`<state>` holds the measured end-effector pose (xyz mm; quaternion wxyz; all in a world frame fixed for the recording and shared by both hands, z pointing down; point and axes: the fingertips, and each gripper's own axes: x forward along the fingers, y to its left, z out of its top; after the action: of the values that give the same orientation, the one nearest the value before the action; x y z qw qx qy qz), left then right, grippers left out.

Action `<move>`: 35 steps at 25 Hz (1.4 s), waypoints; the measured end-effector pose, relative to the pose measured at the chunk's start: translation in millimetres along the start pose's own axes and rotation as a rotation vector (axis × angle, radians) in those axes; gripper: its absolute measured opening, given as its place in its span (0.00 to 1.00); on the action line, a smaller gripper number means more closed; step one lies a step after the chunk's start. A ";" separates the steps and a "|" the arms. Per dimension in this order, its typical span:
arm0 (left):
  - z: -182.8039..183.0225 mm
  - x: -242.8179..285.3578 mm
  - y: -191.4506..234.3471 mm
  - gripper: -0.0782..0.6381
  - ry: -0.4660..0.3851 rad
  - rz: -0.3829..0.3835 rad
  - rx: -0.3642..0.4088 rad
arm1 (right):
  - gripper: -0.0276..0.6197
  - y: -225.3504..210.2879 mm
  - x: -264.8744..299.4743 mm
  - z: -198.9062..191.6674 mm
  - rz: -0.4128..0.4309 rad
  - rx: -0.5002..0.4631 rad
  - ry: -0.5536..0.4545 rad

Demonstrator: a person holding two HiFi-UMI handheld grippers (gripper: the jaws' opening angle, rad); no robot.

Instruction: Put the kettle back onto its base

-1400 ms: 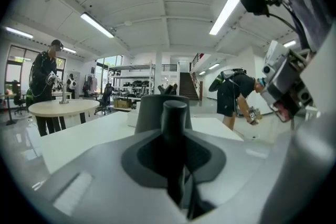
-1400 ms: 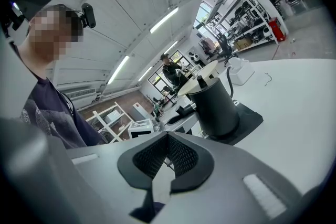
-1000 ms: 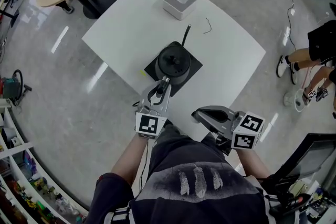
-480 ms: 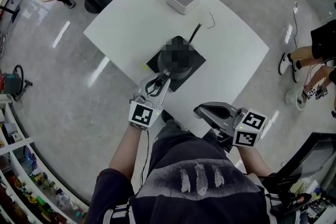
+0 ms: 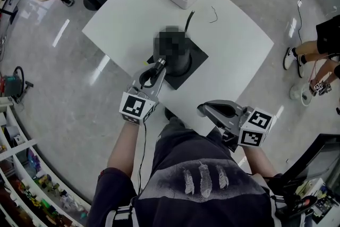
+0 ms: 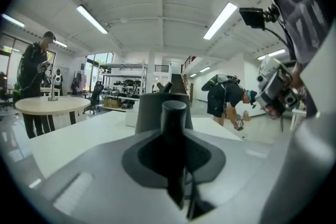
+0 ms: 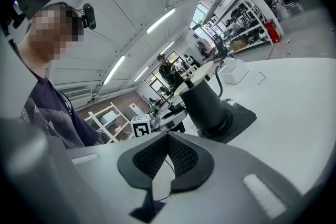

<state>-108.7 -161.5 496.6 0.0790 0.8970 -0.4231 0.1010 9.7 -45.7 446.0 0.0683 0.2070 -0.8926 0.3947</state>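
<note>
my left gripper (image 5: 158, 65) is clamped on the handle of the black tapered kettle (image 5: 178, 60), which looks seated on its flat black base (image 5: 197, 59); right gripper (image 5: 205, 110) closed on nothing. next: release gently, back away

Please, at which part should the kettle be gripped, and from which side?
Grip the kettle by its handle, coming level from the person's side. The handle is a slim upright bar that fits between the fingers; the body is a wide cone. The left gripper is closed on it this way.
</note>
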 end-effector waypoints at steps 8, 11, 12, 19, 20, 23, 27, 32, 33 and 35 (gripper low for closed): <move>8.9 1.7 -21.0 0.18 -0.022 0.003 0.050 | 0.04 3.5 4.4 -2.5 0.009 0.001 0.030; 4.1 6.4 -26.2 0.18 -0.025 0.003 0.041 | 0.04 5.4 4.8 -2.8 0.009 -0.002 0.034; 1.8 6.1 -28.7 0.18 -0.027 -0.001 0.059 | 0.04 5.2 4.2 -2.9 0.006 -0.001 0.034; -14.8 -1.2 -29.3 0.18 -0.075 -0.009 0.066 | 0.04 -1.2 -1.6 -6.6 -0.017 0.014 0.035; -16.7 -2.5 -29.9 0.18 -0.086 -0.012 0.069 | 0.04 -0.2 -0.6 -6.0 -0.014 0.012 0.035; -19.0 -3.3 -30.7 0.18 -0.096 -0.023 0.074 | 0.04 2.6 3.6 -3.7 -0.002 0.003 0.039; -18.5 -4.0 -24.2 0.18 -0.118 -0.028 0.083 | 0.04 5.0 13.5 -6.6 0.010 -0.008 0.043; -19.9 -2.8 -9.8 0.18 -0.104 -0.010 0.087 | 0.04 12.6 25.7 -10.2 0.032 -0.025 0.043; -20.3 -0.6 -9.5 0.18 -0.107 -0.016 0.089 | 0.04 15.3 24.4 -11.5 0.028 -0.027 0.035; -19.3 5.2 -7.9 0.18 -0.106 -0.032 0.101 | 0.04 18.6 20.9 -13.6 0.015 -0.028 0.020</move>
<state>-101.6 -155.9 516.1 0.0127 0.9105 -0.4067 0.0731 -17.7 -31.1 448.6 0.0770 0.1953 -0.8989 0.3846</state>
